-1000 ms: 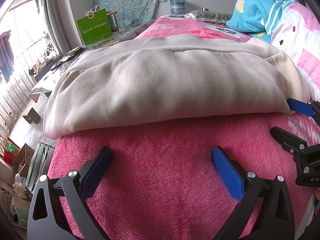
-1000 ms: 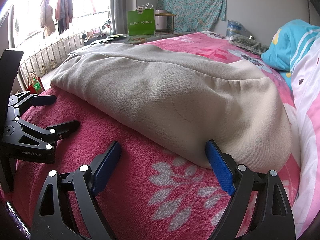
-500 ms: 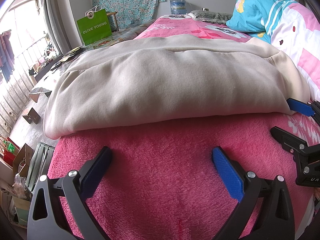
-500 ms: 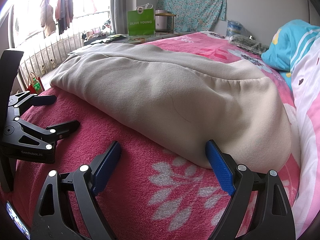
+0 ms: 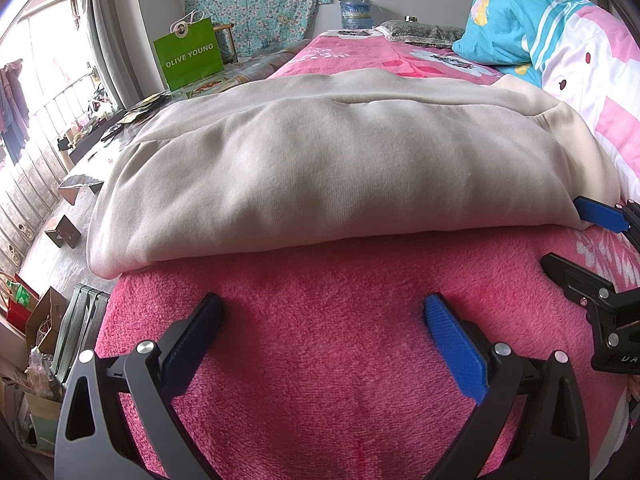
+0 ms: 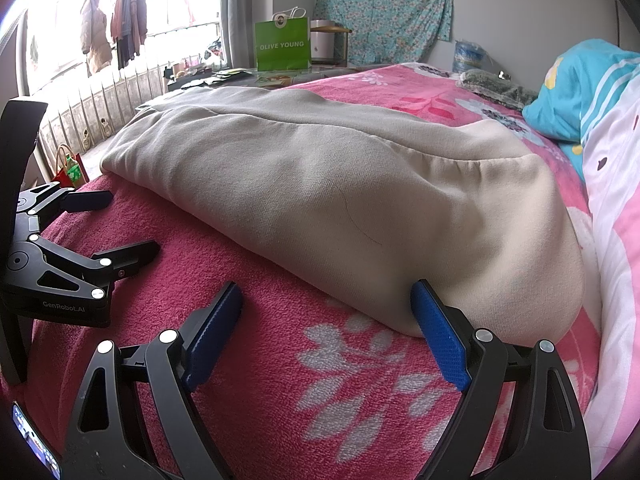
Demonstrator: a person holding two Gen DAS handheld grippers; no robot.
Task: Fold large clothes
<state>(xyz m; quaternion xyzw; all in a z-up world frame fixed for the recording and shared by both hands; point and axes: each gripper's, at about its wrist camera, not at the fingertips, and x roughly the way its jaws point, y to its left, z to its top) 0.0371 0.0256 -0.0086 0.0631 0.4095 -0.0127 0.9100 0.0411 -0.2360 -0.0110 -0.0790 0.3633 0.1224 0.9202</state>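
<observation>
Nothing has changed across the last second: both wrist views match the earlier ones, garment and tools alike. Reads as a pause, either before the next fold or after the last one; cannot tell which.

Beige garment (image 5: 320,168) lies on the pink blanket (image 5: 340,360), already doubled into a long thick band. In the left wrist view it fills the middle of the frame; its long axis runs left to right, with the near folded edge sagging at lower left by the bed's side and the gathered cuff end at right, against the pink-and-white quilt (image 5: 600,92). In the right wrist view the same band runs from upper left down to lower right.

Left gripper (image 5: 324,322): jaws wide apart, only bare blanket between them, well short of the garment's near edge.

Right gripper (image 6: 326,312): jaws wide apart, nothing clamped. Its right pad sits at the garment's rounded end, touching or just beside; cannot tell which.

Green shopping bag (image 5: 188,54) stands at upper left, away from the work.
</observation>
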